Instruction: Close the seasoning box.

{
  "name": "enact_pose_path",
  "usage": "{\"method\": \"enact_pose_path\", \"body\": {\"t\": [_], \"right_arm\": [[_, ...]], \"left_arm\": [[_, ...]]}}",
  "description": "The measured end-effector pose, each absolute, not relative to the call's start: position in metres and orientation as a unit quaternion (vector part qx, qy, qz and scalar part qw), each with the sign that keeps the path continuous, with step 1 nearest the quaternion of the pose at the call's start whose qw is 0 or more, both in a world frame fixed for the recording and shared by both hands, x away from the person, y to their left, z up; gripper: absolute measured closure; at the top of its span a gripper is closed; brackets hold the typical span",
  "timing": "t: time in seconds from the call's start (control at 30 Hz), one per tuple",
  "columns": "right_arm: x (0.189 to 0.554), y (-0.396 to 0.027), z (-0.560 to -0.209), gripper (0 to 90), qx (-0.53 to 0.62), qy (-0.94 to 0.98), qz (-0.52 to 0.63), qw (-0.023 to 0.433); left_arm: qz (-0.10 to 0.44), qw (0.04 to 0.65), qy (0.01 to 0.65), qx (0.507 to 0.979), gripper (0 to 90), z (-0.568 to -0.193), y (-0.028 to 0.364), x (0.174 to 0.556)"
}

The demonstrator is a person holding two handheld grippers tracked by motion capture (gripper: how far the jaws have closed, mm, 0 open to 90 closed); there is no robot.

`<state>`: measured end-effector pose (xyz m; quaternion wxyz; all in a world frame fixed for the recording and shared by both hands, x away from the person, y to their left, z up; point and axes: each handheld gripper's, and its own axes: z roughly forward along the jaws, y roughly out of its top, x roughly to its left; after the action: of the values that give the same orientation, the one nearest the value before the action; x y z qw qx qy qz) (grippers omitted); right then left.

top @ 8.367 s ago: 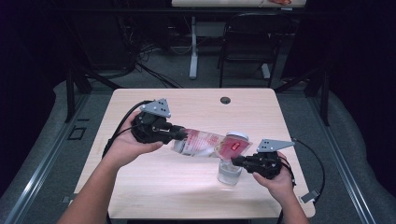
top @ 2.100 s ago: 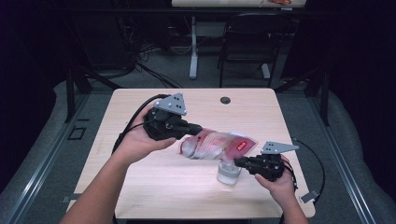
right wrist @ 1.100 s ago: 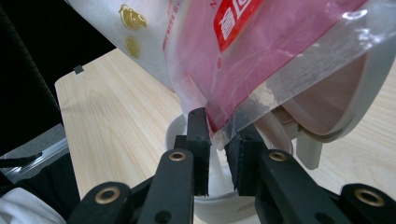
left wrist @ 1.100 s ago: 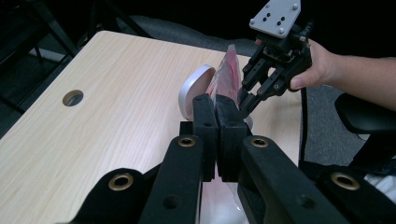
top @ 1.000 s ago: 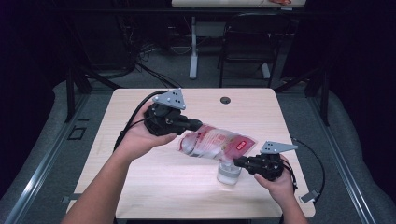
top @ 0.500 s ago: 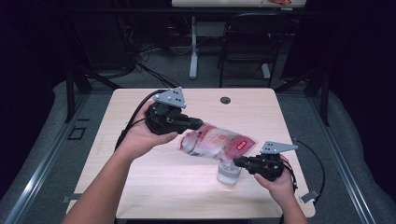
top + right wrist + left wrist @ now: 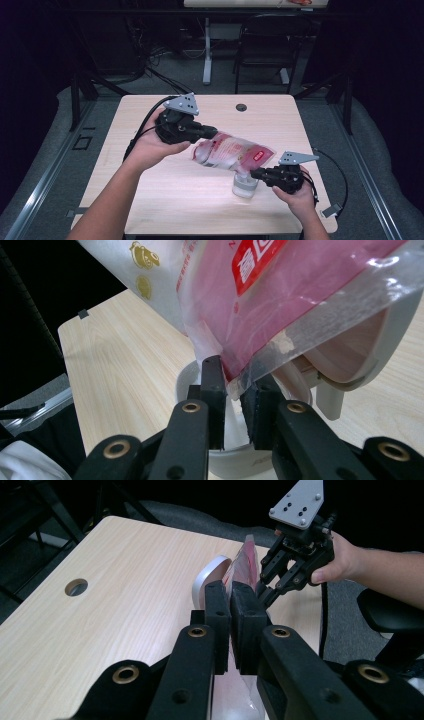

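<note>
On the left of the high view, the left gripper [image 7: 212, 136] is held above the table [image 7: 150, 195] by the person's left hand [image 7: 150, 147], with its cable running back toward the far edge. In the left gripper view its jaws are pressed nearly together on the thin rear end of the bag [image 7: 247, 565], so it is pinching the bag there. The bag [image 7: 231, 152] is a clear plastic pouch with red print, and it hangs in the air between the two grippers, tilted down toward the right. Its lower end is over the cup [image 7: 245, 184], which stands on the table near the front right part. In the right gripper view the corner of the bag [image 7: 300, 295] comes down between the jaws of the right gripper [image 7: 233, 390], just above the white rim of the cup [image 7: 192, 377]. The jaws stand close at the two sides of the rim and the bag corner, but I cannot tell if the pads really press on either. The right gripper [image 7: 255, 174] is held low by the right hand [image 7: 300, 192], touching or just beside the cup. Far back on the table there is a small round hole [image 7: 241, 107].
</note>
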<state>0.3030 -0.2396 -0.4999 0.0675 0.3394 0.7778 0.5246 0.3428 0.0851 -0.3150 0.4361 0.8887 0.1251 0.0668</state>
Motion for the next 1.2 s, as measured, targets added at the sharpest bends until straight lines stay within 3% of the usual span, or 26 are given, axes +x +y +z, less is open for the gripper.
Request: {"method": "enact_pose_path", "body": {"t": [1.2], "right_arm": [[0.3040, -0.2417, -0.4995, 81.9, 0.349, 0.774, 0.522, 0.076]], "left_arm": [[0.068, 0.441, 0.112, 0.888, 89.5, -0.3129, 0.0771, 0.3408]]}}
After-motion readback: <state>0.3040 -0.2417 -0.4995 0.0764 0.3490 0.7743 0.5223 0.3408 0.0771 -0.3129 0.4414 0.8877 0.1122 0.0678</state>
